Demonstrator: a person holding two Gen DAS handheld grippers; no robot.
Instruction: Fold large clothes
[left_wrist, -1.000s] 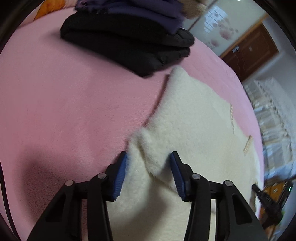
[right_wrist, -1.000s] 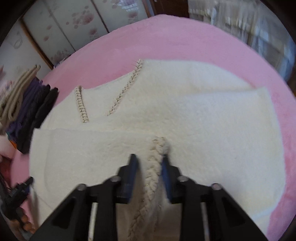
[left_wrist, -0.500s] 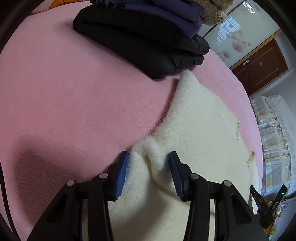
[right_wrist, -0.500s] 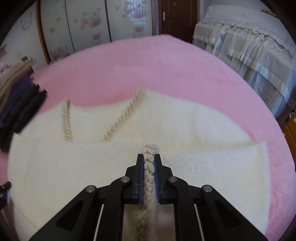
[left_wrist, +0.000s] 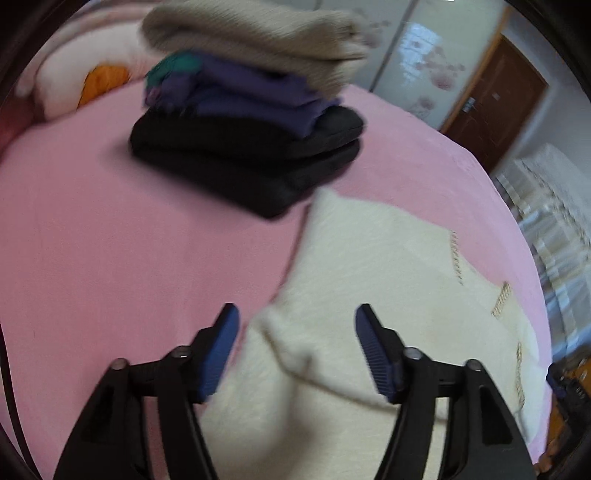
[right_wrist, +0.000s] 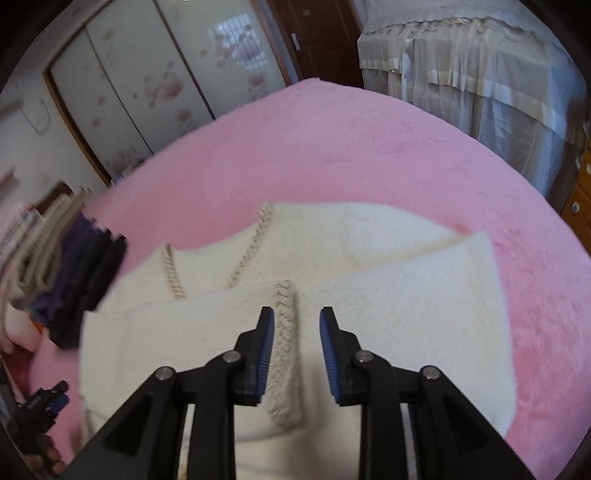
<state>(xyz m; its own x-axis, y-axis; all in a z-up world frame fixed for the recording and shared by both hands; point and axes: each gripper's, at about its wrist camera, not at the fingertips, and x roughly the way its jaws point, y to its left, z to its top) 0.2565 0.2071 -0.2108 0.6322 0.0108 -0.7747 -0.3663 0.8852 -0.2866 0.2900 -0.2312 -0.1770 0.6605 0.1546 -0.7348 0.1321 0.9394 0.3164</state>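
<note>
A: Where's the cream sweater (right_wrist: 388, 295)?

B: Folded flat on the pink bed (right_wrist: 351, 147). The left gripper (left_wrist: 295, 332) and right gripper (right_wrist: 296, 328) have just been opening; both hold nothing.

A: How will it handle?

B: Probably soft, thick, floppy. Pinch doubled edges or the braided trim (right_wrist: 286, 332), not one fuzzy layer.

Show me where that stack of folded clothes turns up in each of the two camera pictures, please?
Left wrist view: the stack of folded clothes sits at upper centre, on the pink bedspread, beyond the cream sweater.
Right wrist view: the same stack is at the far left edge, blurred and partly cut off.
Shared landmark: the cream sweater, whose corner lies next to the stack in both views.
</note>
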